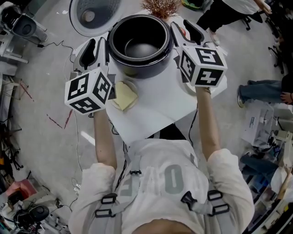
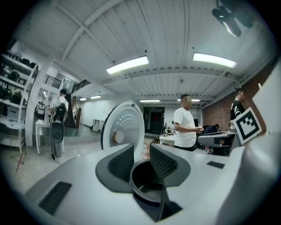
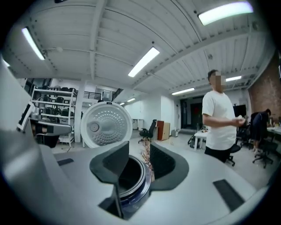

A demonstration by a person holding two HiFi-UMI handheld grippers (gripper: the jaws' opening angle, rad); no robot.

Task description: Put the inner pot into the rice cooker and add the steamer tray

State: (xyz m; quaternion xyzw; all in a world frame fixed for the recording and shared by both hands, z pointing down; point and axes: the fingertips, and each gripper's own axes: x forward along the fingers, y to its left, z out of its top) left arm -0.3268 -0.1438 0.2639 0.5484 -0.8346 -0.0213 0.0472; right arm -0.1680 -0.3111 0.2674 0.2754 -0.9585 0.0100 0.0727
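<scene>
Head view, nearest first: the person's forearms reach forward, each ending in a marker cube. Just ahead of those, the left gripper [image 1: 97, 49] and right gripper [image 1: 187, 33] bite the inner pot [image 1: 139, 43] at opposite sides of its rim. The pot hangs between them over the white table [image 1: 155, 105], mouth up and roughly level.

Left gripper view shows the left claw clamped on the pot wall, one pad outside and one inside. Right gripper view shows the same hold from the other side, so both are closed on the rim and neither is empty.

The pot looks like stiff dark metal with a smooth coated inside. I judge it moderately heavy for such thin pinch points, and slick under the pads. The rolled rim is the sensible place to hold (two opposite points keep it from tipping).

Beyond the pot stands the rice cooker lid [image 1: 94, 13], swung open and white with a perforated face. I cannot pick out the steamer tray. Farthest off, a bystander [image 3: 219, 118] in a white shirt stands in the room.
</scene>
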